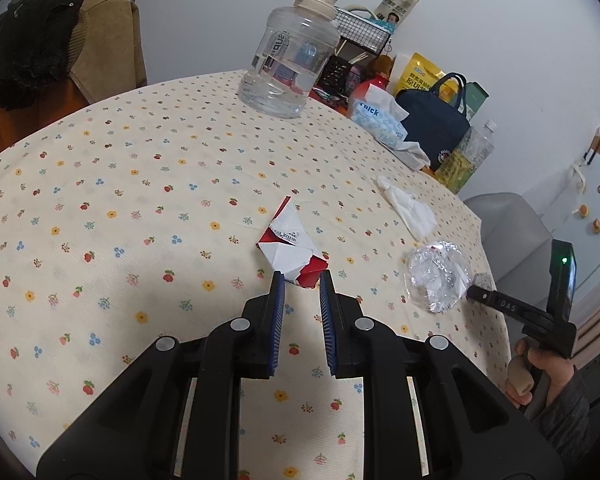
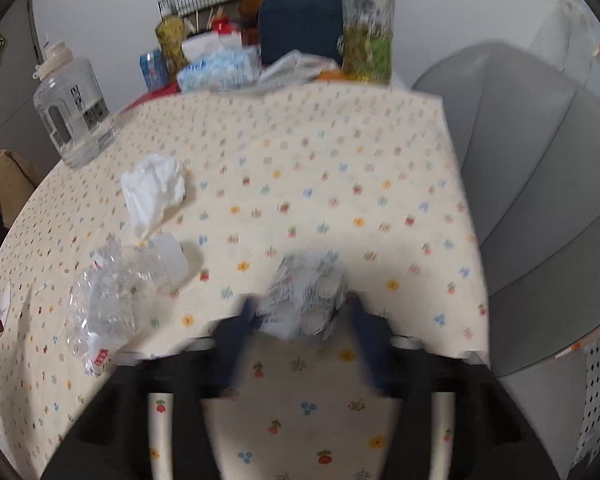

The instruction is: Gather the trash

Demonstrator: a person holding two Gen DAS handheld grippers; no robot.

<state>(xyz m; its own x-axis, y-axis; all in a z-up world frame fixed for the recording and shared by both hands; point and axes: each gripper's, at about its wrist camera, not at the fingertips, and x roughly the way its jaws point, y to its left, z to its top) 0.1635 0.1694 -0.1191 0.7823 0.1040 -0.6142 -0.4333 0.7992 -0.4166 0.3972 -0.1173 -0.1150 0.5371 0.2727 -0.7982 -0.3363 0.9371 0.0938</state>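
Note:
A crumpled red and white paper carton [image 1: 290, 246] lies on the flowered tablecloth [image 1: 140, 184], just ahead of my left gripper [image 1: 302, 280], which is open with its tips at the carton's near edge. A crushed clear plastic bottle [image 1: 438, 278] [image 2: 120, 292] and a white tissue [image 1: 410, 208] [image 2: 154, 190] lie to the right. My right gripper [image 2: 300, 308] is open, its fingers on either side of a crumpled silver blister pack [image 2: 304, 304]; that view is blurred. The right gripper also shows in the left wrist view [image 1: 482, 286].
A large clear water jug [image 1: 288, 56] stands at the back. Behind it are a tissue pack [image 1: 380, 120], a navy bag [image 1: 436, 124], a bottle [image 1: 468, 156] and a wire basket [image 1: 364, 32]. A grey chair [image 2: 540, 200] stands past the table's right edge.

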